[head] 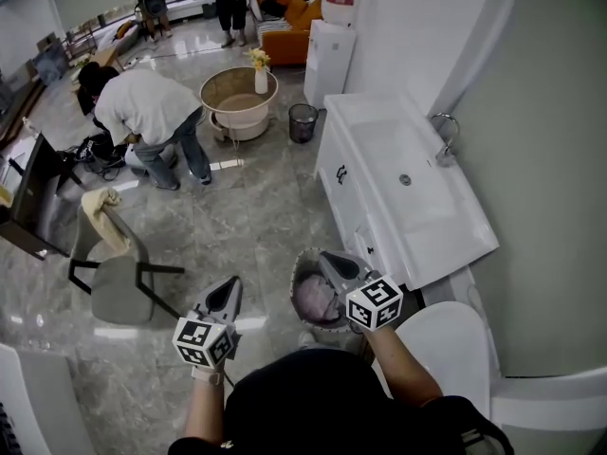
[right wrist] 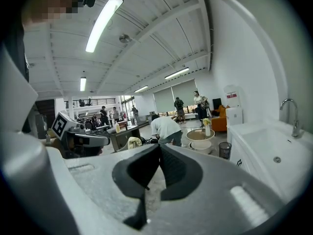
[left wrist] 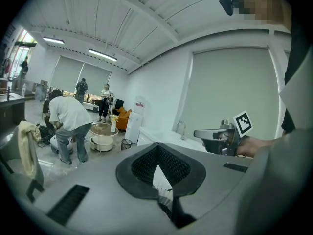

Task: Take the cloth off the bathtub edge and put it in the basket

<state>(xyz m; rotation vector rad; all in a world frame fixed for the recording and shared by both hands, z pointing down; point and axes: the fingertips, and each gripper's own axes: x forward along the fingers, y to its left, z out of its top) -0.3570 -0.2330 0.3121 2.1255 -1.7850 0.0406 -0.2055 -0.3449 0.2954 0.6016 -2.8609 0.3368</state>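
Both claws are pinched fully closed with nothing in them: left gripper (head: 230,287) and right gripper (head: 330,259), smooth grey plastic with ribbed black pads. Cloth (head: 316,299) is a crumpled pale pink wad inside the round, woven-looking basket (head: 296,273). That basket sits on the glossy marbled floor (head: 237,235), just below the right gripper in the head view.

floor (head: 237,226): glossy polished stone, 9 o'clock | basin top (head: 417,218): smooth glossy white, 3 o'clock | faucet (head: 444,142): shiny metal, 2 o'clock | basket (head: 297,281): rough woven, 6 o'clock
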